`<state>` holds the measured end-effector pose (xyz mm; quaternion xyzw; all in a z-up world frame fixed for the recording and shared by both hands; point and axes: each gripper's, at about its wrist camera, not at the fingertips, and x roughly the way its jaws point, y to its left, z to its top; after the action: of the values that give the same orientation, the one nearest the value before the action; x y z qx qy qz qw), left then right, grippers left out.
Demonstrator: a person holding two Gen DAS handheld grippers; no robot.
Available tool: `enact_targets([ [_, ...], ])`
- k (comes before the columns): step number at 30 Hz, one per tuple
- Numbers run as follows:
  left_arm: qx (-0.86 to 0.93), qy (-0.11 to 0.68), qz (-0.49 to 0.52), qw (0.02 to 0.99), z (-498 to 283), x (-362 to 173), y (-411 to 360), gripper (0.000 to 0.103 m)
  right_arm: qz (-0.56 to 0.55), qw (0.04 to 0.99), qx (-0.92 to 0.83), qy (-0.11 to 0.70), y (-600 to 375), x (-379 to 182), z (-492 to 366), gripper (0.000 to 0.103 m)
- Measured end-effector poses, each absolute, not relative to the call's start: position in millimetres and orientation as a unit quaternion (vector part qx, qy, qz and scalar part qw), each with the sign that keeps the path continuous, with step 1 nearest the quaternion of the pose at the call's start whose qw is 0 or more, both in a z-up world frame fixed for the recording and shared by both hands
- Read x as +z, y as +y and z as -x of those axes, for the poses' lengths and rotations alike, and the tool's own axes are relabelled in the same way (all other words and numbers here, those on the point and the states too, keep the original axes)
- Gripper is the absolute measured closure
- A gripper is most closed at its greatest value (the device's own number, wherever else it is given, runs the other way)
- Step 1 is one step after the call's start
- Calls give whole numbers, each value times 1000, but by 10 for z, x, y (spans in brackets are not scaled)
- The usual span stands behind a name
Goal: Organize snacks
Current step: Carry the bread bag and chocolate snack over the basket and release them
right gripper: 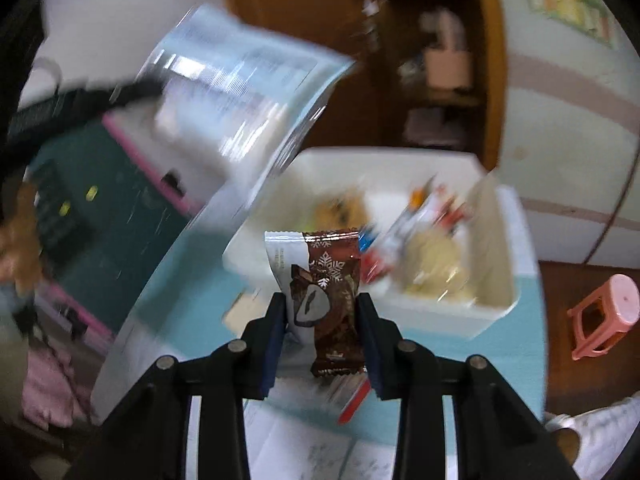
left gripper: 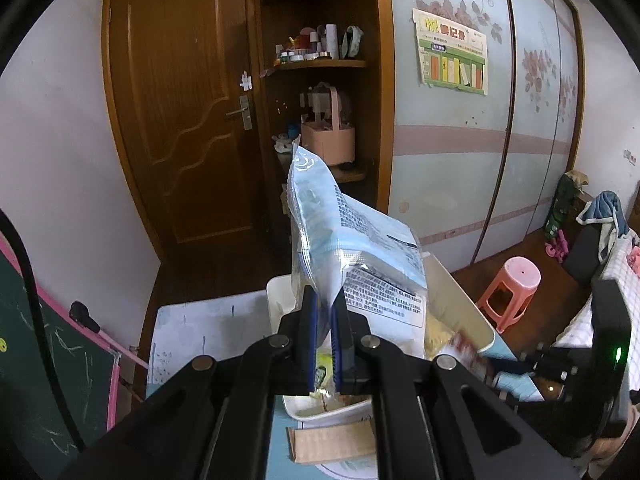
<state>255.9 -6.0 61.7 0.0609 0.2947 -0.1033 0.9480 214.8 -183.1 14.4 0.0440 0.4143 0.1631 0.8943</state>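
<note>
left gripper (left gripper: pixel 326 320): clamped tight on the bottom edge of the blue bag (left gripper: pixel 352 240). You hold it by a thin seam only, and the bag stands tall above the pads.
right gripper (right gripper: pixel 322 320): pads pressed on both sides of the brown bar (right gripper: pixel 332 292), roughly mid-length. It's up off the table, just in front of the bin (right gripper: pixel 496 312).
bin: white, on the blue table (right gripper: pixel 192 304), already part full of mixed snacks. Both your items are above or near it, neither is in it.
bag risk: it's top-heavy on an edge pinch. Swing it fast and it can pivot in the pads or slip out.
bar risk: glossy wrapper, grip across the width. A quick wrist roll can twist it between the pads.
clash risk: in the right view the bag hangs close over the bin's left side. Bring both hands in together and bag and bar can knock each other.
drop risk: release either one short of the rim and it lands on the table, maybe slides off the edge to the floor.
view: right view is motion-blurred, so bin contents are hard to read.
</note>
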Motion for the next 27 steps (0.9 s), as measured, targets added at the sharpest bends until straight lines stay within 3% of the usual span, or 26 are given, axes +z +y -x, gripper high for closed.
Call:
enact_targets([
  [13, -80, 316, -76, 942, -3021, 419, -344, 100, -106, 932, 68, 340, -1966, 677, -2671, 68],
  [27, -41, 343, -83, 935, -3404, 72, -483, 100, -106, 924, 40, 364, -1986, 417, -2914, 68],
])
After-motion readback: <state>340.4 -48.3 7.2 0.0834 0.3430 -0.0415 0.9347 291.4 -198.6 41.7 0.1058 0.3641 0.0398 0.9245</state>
